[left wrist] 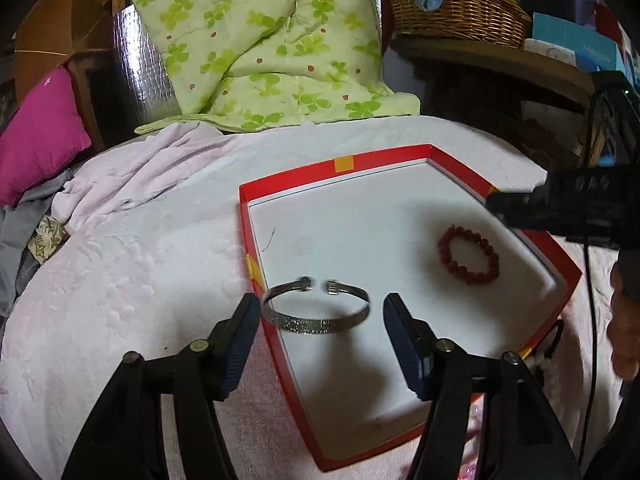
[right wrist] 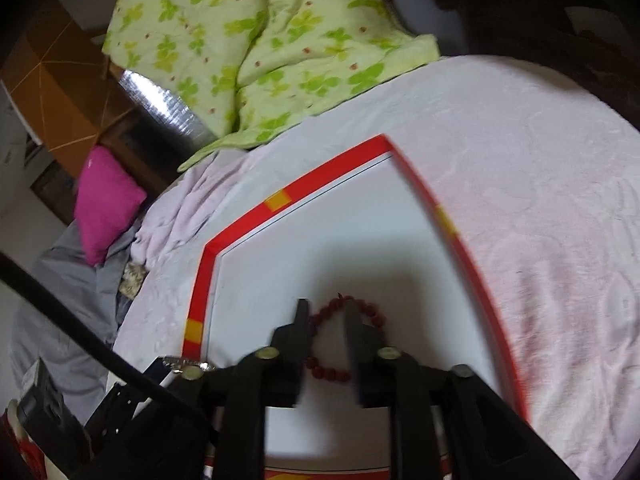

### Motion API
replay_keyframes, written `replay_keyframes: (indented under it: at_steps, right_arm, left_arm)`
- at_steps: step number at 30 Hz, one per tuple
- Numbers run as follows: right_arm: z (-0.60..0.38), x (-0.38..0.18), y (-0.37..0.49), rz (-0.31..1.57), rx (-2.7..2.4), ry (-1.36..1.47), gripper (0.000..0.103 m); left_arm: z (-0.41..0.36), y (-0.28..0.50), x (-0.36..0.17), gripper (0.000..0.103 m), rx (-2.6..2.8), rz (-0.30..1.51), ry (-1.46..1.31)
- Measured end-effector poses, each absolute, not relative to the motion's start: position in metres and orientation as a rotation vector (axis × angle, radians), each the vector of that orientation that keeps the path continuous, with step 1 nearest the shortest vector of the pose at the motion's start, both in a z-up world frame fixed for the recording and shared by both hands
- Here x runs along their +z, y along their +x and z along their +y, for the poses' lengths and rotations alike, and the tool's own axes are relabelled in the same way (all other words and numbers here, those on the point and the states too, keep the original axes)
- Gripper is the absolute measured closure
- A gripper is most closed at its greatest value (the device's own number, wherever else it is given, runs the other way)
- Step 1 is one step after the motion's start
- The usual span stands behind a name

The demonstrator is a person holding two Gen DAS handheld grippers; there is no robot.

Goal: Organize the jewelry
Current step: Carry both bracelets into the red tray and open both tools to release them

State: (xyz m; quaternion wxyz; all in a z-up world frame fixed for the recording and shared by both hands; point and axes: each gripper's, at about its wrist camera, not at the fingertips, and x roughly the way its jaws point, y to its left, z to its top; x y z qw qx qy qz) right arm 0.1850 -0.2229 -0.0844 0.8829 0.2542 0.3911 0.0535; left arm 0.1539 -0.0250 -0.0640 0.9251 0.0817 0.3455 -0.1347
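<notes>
A shallow red box [left wrist: 380,157] with a white floor lies on a pale pink blanket. A silver cuff bracelet [left wrist: 316,326] rests near the box's left wall, between the fingers of my left gripper [left wrist: 316,314]. That gripper is open: the left pad sits right at the cuff's edge and the right pad stands clear of it. A red bead bracelet [left wrist: 468,254] lies flat further right on the floor. In the right wrist view my right gripper [right wrist: 327,314] hangs over the bead bracelet [right wrist: 326,371], narrowly open, and its fingers hide part of the ring.
A green clover quilt [left wrist: 260,40] and a magenta pillow [left wrist: 40,136] lie beyond the blanket [left wrist: 120,260]. A wicker basket [left wrist: 456,4] stands on a shelf at the back right. A black cable [left wrist: 592,340] and a person's hand [left wrist: 624,320] are at the right edge.
</notes>
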Motion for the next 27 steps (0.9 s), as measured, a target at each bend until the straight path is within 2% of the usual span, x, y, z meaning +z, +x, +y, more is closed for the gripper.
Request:
replay_keyframes:
  at_steps: [1,2,7,27]
  right_arm:
    - [-0.228,-0.080,0.181,0.798,0.093,0.529,0.057]
    - [-0.232,-0.076,0.176,0.774,0.084,0.527,0.051]
    - [-0.253,-0.059,0.148,0.706,0.029,0.519,0.051]
    - [-0.277,-0.066,0.090,0.788,0.046,0.601,0.051]
  left_arm:
    - [-0.023,0.152,-0.063,0.037,-0.274,0.707,0.169]
    - [-0.022,0.151,-0.063,0.036,-0.269,0.704,0.173]
    - [-0.019,0.142,-0.060,0.035,-0.254,0.672,0.195]
    - [0.000,0.097,-0.033,0.033,-0.169,0.586,0.234]
